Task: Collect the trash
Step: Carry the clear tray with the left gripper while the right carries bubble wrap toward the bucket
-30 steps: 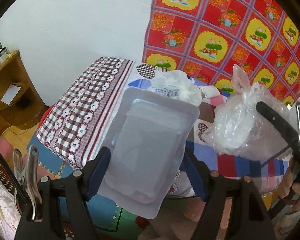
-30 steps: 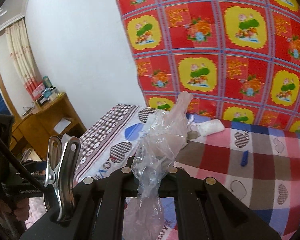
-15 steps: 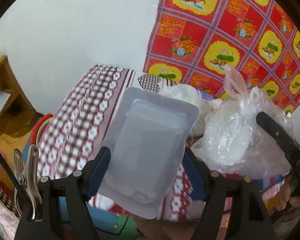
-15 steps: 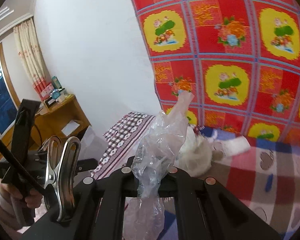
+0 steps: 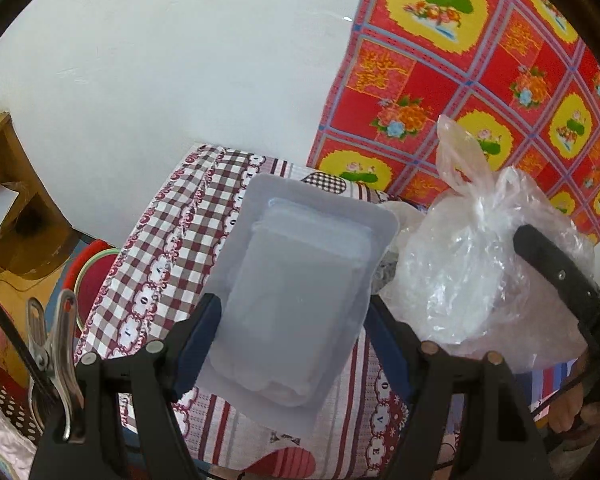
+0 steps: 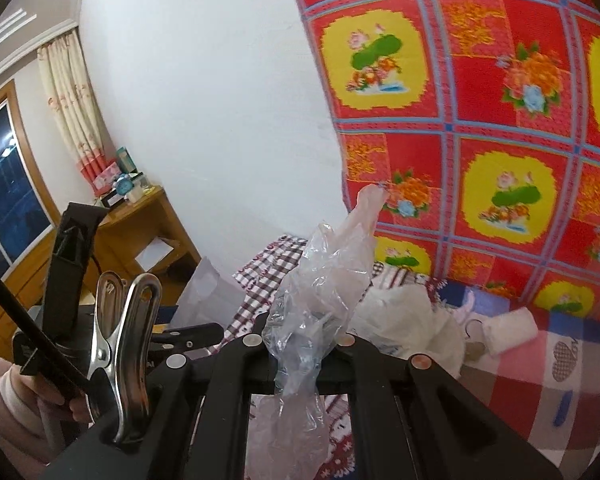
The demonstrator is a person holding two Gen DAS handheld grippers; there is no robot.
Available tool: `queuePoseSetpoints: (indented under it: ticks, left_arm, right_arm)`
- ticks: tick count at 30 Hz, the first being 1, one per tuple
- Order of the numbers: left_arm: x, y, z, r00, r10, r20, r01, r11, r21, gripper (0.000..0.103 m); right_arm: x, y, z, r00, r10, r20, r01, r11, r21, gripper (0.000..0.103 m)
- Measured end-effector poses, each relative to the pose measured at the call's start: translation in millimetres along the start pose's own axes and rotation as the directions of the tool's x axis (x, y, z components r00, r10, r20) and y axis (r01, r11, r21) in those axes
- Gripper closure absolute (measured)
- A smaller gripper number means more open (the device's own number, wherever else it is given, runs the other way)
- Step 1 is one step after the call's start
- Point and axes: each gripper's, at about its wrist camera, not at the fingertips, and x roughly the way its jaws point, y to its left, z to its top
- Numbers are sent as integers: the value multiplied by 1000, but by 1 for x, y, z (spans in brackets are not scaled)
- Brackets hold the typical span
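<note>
Two tools carry trash above the bed [image 5: 172, 240]: left tool [image 5: 292, 328], spread wide, clamps a translucent plastic tray [image 5: 300, 292]; right tool [image 6: 300, 344], nearly closed, pinches a clear bag [image 6: 324, 280], which may slip free.

Bedroom in a home. A bed [image 5: 172, 240] with a checked, heart-patterned patchwork sheet stands against a white wall [image 5: 180, 60]. A red and yellow floral cloth [image 6: 480, 120] hangs on the wall behind the bed. A wooden desk [image 6: 140, 224] beside a window [image 6: 8, 188] carries a small blue alarm clock [image 6: 123, 185] and boxes. A cream curtain [image 6: 72, 112] with a pink hem hangs at the window. A roll of tissue [image 6: 514, 330] lies on the sheet.
</note>
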Motion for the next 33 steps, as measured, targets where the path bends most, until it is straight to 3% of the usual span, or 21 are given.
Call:
queuePoseSetpoints:
  ticks: [14,17,22,33]
  left_arm:
    - [-8,68,14,1000,10,-2,-10,1000,-5,26]
    - [-18,96,17,1000,8,17,-8,1000,-23,26]
    - [-27,156,20,996,75,43,-72,995,-67,26]
    - [10,271,18,992,116,-40,-121,983,-139,26]
  right_arm:
    - [59,88,28,999,48,-26,-49,998,-32,96]
    - [80,113,37,997,68,-33,-69,997,-38,96]
    - [120,156,49,994,91,-60,-95,993,-64,96]
    - [205,225,49,984,98,-147,-114,988,-105,96]
